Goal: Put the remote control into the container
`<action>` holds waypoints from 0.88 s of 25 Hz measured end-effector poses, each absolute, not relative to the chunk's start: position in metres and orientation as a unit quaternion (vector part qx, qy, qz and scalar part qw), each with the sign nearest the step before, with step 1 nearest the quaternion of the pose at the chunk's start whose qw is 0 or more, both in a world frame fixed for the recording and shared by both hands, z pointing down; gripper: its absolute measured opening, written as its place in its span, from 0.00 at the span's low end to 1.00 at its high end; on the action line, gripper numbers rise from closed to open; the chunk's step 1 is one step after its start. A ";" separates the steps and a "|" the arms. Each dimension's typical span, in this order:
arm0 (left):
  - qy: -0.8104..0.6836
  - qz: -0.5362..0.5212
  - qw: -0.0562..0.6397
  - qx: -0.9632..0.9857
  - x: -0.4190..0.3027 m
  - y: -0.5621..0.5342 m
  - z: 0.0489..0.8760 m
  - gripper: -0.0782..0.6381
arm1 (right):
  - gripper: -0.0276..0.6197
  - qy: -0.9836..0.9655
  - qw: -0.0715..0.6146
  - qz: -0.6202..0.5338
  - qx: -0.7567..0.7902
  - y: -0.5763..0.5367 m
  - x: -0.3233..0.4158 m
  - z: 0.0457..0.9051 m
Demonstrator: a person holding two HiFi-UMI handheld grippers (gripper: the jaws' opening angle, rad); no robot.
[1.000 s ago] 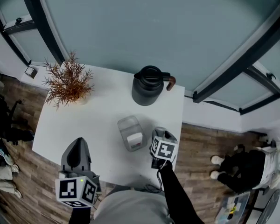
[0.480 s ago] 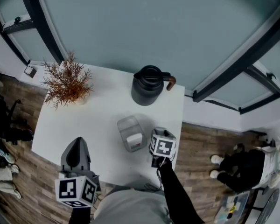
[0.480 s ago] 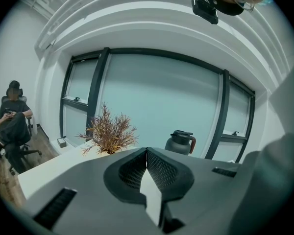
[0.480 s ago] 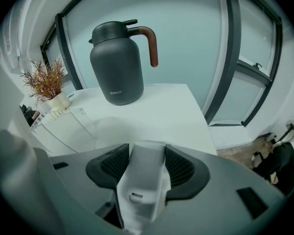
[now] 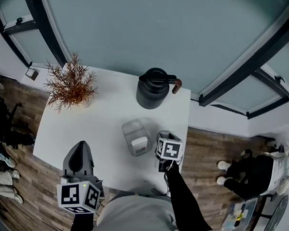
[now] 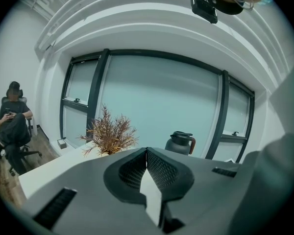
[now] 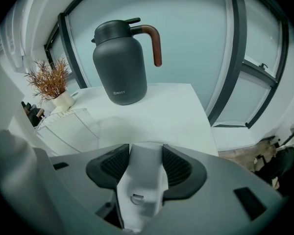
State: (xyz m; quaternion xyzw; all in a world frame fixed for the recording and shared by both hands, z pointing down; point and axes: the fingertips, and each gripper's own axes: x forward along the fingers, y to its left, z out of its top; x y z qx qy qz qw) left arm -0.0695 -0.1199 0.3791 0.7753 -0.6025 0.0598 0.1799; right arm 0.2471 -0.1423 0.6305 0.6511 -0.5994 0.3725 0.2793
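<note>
Right gripper view gives you the clearest read: your right gripper [image 7: 146, 152] is clamped on the remote control [image 7: 139, 190], a pale grey-white body wedged between the 2 ribbed pads, both pressing on its sides. Its far end reaches just past the pad tips. So the remote control is in your grip and outside the container [image 7: 63, 126], which sits to the left in that view, clear and ribbed, just beside the gripper.

In the head view, the container lies on the white table [image 5: 101, 114] toward its near edge, with a small white object [image 5: 139, 142] showing inside it. Your right gripper hangs just to the container's right, tipped steeply down. Beyond them stands 1 dark jug [image 7: 120, 62] with a brown handle, upright and well apart from the container. A dried plant [image 5: 70, 83] sits at the table's far left corner.

Your left gripper [image 6: 146, 151] is clenched on nothing, its 2 pads meeting at the tips. It sits over the table's near left edge and points toward the plant and jug.
</note>
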 end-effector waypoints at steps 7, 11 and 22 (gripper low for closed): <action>-0.609 0.053 0.178 0.771 -0.076 -0.114 0.377 0.12 | 0.37 -0.612 0.263 0.357 0.655 -0.142 0.245 0.615; -0.608 0.049 0.176 0.772 -0.076 -0.110 0.374 0.12 | 0.37 -0.621 0.250 0.347 0.657 -0.142 0.245 0.602; -0.612 0.042 0.171 0.771 -0.079 -0.099 0.368 0.12 | 0.37 -0.642 0.227 0.318 0.660 -0.143 0.240 0.575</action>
